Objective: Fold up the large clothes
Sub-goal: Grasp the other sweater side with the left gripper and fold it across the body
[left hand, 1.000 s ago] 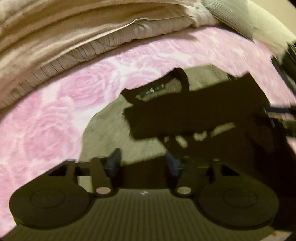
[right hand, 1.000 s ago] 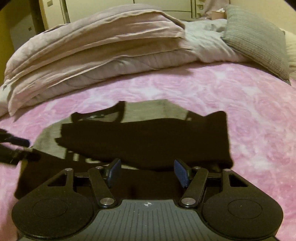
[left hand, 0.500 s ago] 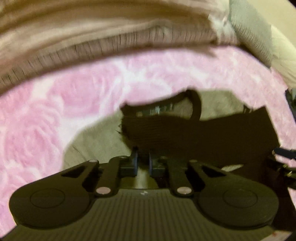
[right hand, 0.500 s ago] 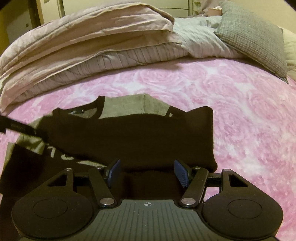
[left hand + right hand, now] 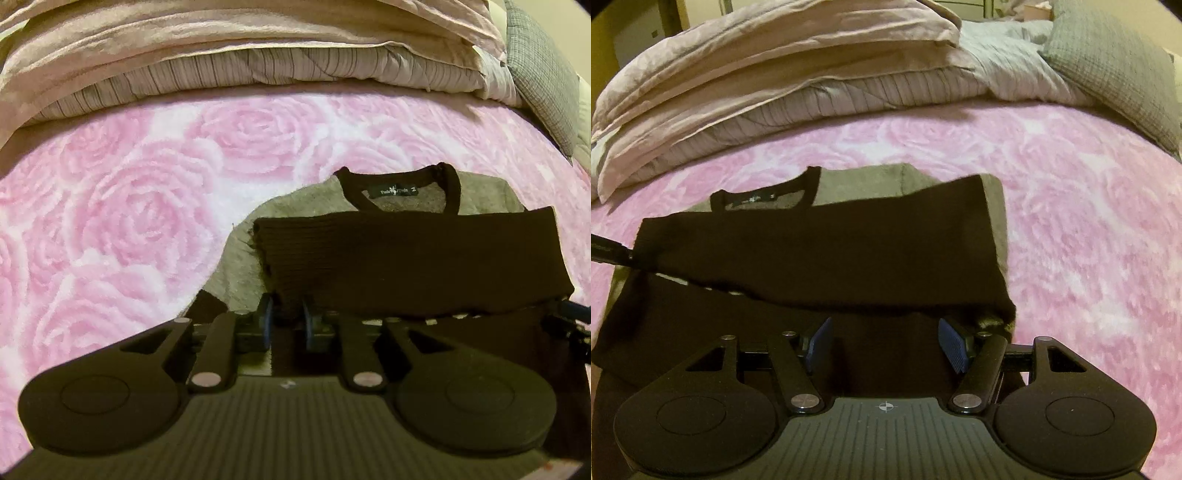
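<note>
Knit sweater (image 5: 406, 254) is lying half-folded on the bed (image 5: 147, 192): soft, limp, light. Left gripper (image 5: 286, 325) is easing open around a folded edge; right gripper (image 5: 886, 341) is hovering released. Grab doubled edges.

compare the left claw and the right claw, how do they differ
1. The left claw has its jaws narrow and just opening, with sweater fabric between them; the right claw stands wide and grips nothing.
2. The left claw is at the left end of the folded dark band; the right claw is near its right end.
Shared: both are black with blue pads, at the sweater's near edge.
</note>
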Demonstrator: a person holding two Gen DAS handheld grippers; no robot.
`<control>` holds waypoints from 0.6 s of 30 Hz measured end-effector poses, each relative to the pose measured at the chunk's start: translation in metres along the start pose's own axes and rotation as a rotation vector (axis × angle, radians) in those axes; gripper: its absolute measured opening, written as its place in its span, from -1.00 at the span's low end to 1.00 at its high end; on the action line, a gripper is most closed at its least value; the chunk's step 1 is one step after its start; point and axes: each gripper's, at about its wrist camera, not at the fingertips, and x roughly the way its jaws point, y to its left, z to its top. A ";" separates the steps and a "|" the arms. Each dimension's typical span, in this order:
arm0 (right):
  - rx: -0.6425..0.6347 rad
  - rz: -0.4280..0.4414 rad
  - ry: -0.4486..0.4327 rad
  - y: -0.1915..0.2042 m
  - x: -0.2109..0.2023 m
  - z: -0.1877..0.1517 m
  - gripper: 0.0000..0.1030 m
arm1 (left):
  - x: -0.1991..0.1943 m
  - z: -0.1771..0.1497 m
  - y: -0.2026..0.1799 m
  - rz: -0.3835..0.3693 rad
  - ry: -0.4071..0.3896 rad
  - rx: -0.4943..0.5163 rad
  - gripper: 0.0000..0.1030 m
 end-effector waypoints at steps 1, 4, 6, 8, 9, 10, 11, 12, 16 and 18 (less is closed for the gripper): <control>0.005 -0.005 -0.007 -0.003 -0.001 0.002 0.17 | -0.002 -0.002 0.001 0.003 -0.003 0.009 -0.70; 0.035 -0.017 -0.046 -0.013 -0.006 0.010 0.17 | -0.010 -0.002 0.001 0.020 -0.008 0.034 -0.69; 0.044 -0.005 -0.070 -0.018 -0.008 0.016 0.17 | -0.020 -0.005 -0.004 0.044 -0.022 0.061 -0.70; 0.030 0.025 -0.083 -0.020 -0.004 0.023 0.17 | -0.026 -0.007 -0.009 0.070 -0.037 0.094 -0.70; 0.032 0.039 -0.084 -0.022 -0.001 0.026 0.17 | -0.027 -0.008 -0.011 0.073 -0.038 0.104 -0.70; 0.042 0.054 -0.078 -0.024 0.005 0.028 0.17 | -0.025 -0.009 -0.014 0.069 -0.034 0.115 -0.70; 0.056 0.063 -0.062 -0.027 0.010 0.030 0.17 | -0.023 -0.010 -0.017 0.067 -0.029 0.123 -0.70; 0.072 0.063 -0.047 -0.029 0.014 0.030 0.17 | -0.022 -0.011 -0.020 0.069 -0.026 0.129 -0.70; 0.087 0.079 0.030 -0.033 0.023 0.025 0.17 | -0.019 -0.012 -0.031 0.065 -0.040 0.151 -0.69; 0.067 0.087 0.024 -0.033 0.019 0.022 0.17 | -0.015 -0.013 -0.034 0.069 -0.028 0.162 -0.69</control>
